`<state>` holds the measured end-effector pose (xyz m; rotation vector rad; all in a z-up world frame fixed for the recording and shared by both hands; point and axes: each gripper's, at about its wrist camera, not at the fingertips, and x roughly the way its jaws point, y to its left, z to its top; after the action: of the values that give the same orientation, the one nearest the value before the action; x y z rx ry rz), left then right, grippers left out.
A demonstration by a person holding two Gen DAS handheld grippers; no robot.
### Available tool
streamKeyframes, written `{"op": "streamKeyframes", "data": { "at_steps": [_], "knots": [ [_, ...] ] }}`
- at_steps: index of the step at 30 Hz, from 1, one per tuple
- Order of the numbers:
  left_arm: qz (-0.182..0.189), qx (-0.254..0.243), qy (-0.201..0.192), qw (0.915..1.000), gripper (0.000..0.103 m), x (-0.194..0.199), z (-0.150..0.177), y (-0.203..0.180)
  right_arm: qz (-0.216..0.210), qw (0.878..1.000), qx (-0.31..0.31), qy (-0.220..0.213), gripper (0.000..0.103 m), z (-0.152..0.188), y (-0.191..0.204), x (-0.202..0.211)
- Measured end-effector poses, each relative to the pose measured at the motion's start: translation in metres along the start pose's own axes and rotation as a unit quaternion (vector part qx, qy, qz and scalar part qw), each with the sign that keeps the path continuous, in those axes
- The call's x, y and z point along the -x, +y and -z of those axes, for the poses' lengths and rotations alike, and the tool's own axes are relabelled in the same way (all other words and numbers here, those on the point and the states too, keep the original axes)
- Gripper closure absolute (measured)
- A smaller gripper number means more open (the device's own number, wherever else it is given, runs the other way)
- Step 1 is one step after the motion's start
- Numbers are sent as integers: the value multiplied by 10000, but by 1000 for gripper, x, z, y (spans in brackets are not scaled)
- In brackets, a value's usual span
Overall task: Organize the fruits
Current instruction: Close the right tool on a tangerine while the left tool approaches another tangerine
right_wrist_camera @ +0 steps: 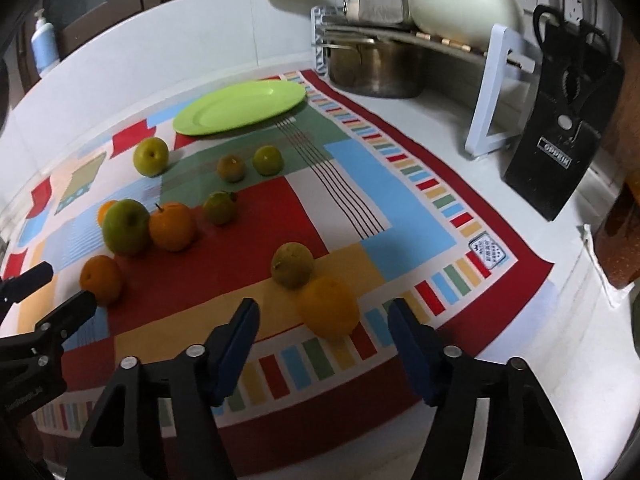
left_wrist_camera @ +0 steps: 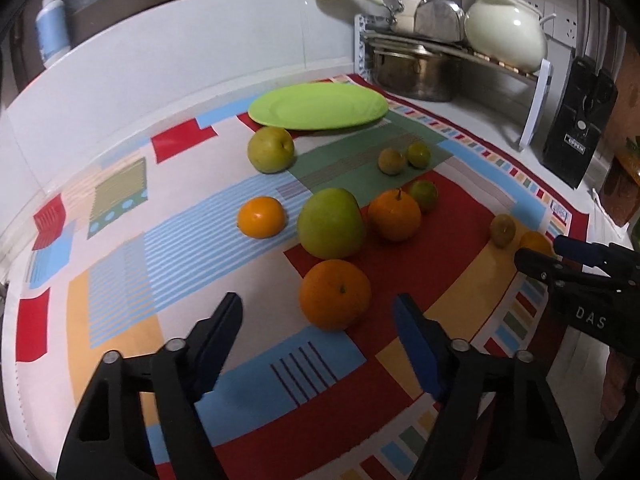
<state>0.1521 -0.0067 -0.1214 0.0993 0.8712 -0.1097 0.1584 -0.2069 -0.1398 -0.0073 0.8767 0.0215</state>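
Both grippers hang low over the near edge of the patterned cloth, jaws spread wide and holding nothing. Nearest the left gripper sits a big orange, just ahead of the gap between its jaws. The right gripper has a blurred orange in much the same spot, with a dull yellow-green fruit touching it from behind.

Further back comes a cluster: a large green apple with a stemmed orange beside it, a small green fruit tucked behind that one, and a flat-topped orange apart to the left. Beyond these lie two small greenish fruits side by side and a yellow-green pear near the plate's rim.

The green plate at the far side of the cloth is bare. If the plate is where the fruit belongs, nothing has been sorted yet; every piece is loose on the surface and all the picking is left to do. The fruit looks whole, smooth and round, so it may roll when nudged.

Past the plate, a rack holds pots against the wall.
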Motion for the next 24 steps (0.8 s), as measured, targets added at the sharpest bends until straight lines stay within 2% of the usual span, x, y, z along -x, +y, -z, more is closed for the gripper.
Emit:
{"op": "streamKeyframes", "data": {
  "at_steps": [4,8,9,24],
  "knots": [
    [91,-24,125,9999,46,-9,-1,-1,-25,9999,-75,102,51,0,-1,-9],
    [227,-51,139,9996,60,-12,-2,-2,-65,9998,-84,186,67,1,-1,-14],
    [266,-69,127,9995,62,-12,-3,-3,-62,9998,-92,186,68,1,-2,-14],
    [377,-212,-12,9991,65,-2,-9,-1,-183,9997,-172,81,68,-1,6,0]
  ]
}}
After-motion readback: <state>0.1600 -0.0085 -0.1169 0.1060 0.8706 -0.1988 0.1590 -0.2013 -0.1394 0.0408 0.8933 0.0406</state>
